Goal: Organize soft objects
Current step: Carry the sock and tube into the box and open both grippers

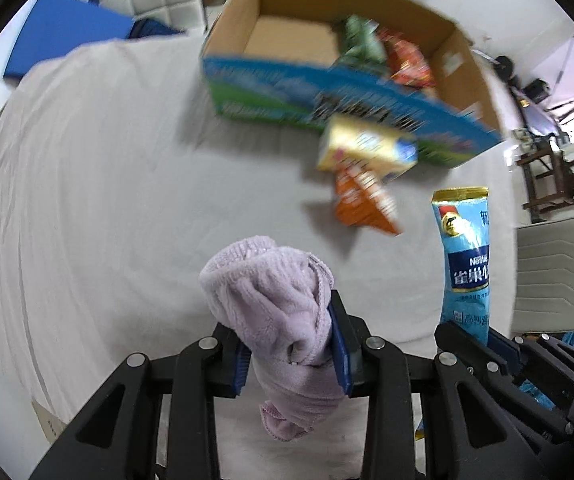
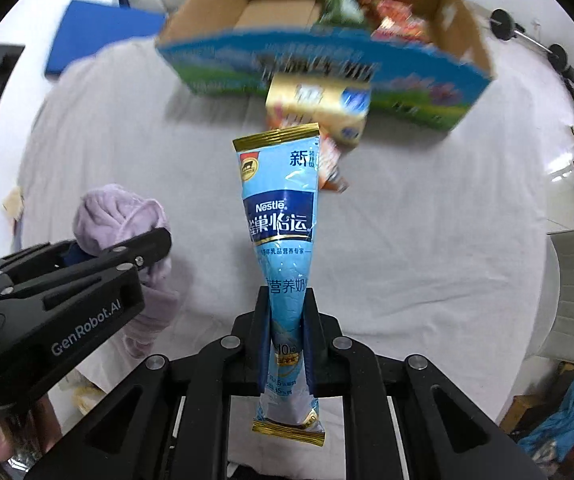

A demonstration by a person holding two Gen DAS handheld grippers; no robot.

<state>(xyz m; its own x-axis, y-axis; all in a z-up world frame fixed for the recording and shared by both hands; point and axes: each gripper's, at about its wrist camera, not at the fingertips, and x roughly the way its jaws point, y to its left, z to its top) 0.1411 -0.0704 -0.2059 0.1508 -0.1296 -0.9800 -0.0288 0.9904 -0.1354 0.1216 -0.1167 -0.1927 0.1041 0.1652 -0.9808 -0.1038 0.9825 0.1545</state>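
My left gripper is shut on a lilac fleece cloth, held above the white table; it also shows in the right wrist view. My right gripper is shut on a light-blue Nestle pouch, held upright; the pouch shows at the right of the left wrist view. Ahead stands an open cardboard box with green and red snack packs inside. A gold pack and an orange pack lie in front of the box.
The white cloth-covered table spreads to the left. A blue mat and a padded chair lie beyond the far edge. A grey chair stands at the right.
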